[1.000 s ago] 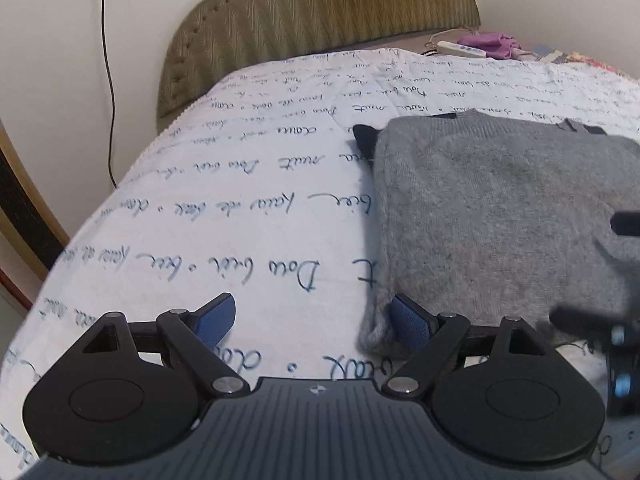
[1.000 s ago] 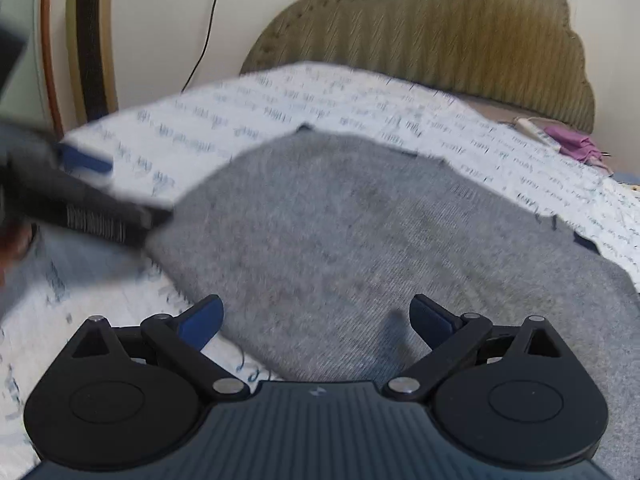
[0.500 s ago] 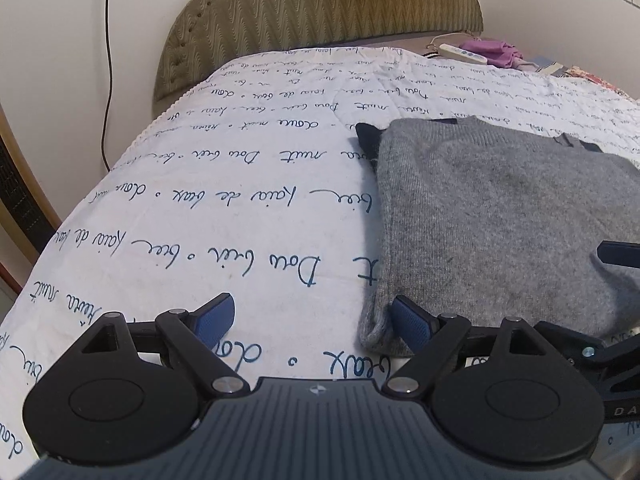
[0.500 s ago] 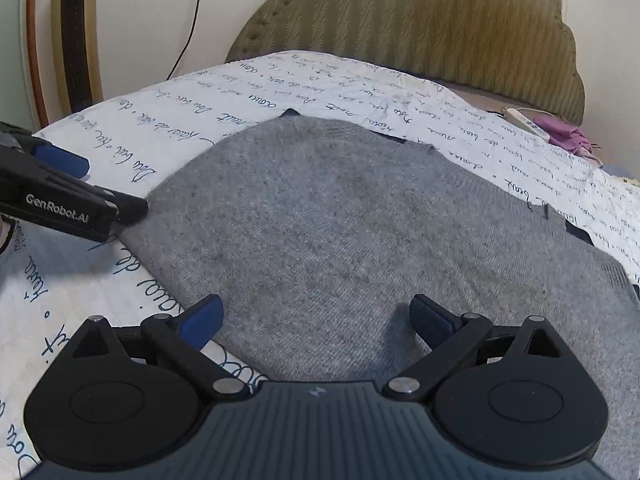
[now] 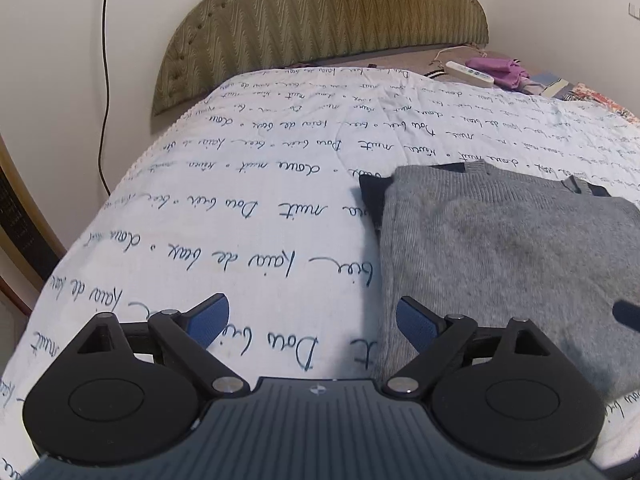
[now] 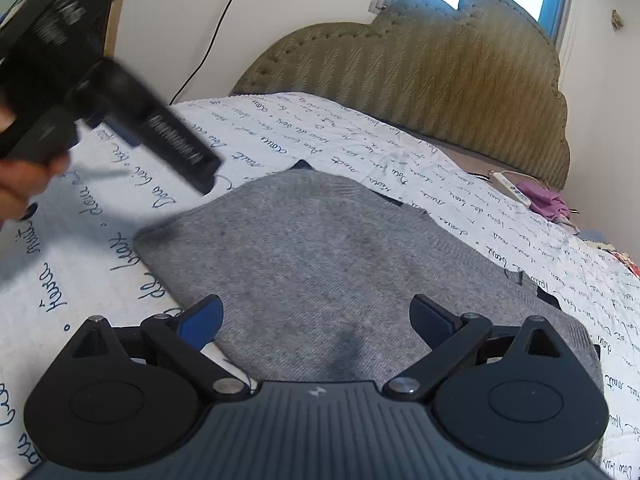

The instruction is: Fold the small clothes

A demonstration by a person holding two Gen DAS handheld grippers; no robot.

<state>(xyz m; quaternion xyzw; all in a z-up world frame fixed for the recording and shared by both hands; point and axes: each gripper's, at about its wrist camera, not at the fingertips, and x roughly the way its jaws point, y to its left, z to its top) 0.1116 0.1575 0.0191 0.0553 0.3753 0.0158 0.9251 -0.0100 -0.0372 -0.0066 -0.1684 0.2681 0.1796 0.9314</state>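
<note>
So the grey knit sweater (image 5: pixel 508 248) is lying folded into a neat rectangle on the bed, flat on the white bedspread (image 5: pixel 240 208) with the blue handwriting print all over it. A bit of dark navy fabric (image 5: pixel 374 198) pokes out from under its far-left corner, can't tell what that is.

Left hand-held gripper (image 5: pixel 312 320) is spread wide with nothing in it; the jaws have just been opening a bit more. One blue pad (image 5: pixel 416 322) sits over the sweater's near-left edge, the other over bare bedspread, and neither is pressing on anything. In the right wrist view it shows up blurry at the upper left with part of a hand (image 6: pixel 24 184) on it.

Right hand-held gripper (image 6: pixel 316 320) is released too, jaws wide apart above the near side of the sweater, nothing gripped.

Further out: olive padded headboard (image 5: pixel 320 28) against the wall, a black cable (image 5: pixel 105 80) running down the wall on the left, and a white remote (image 5: pixel 468 74) next to some purple cloth (image 5: pixel 498 70) up by the head of the bed. No boxes or baskets show up.
</note>
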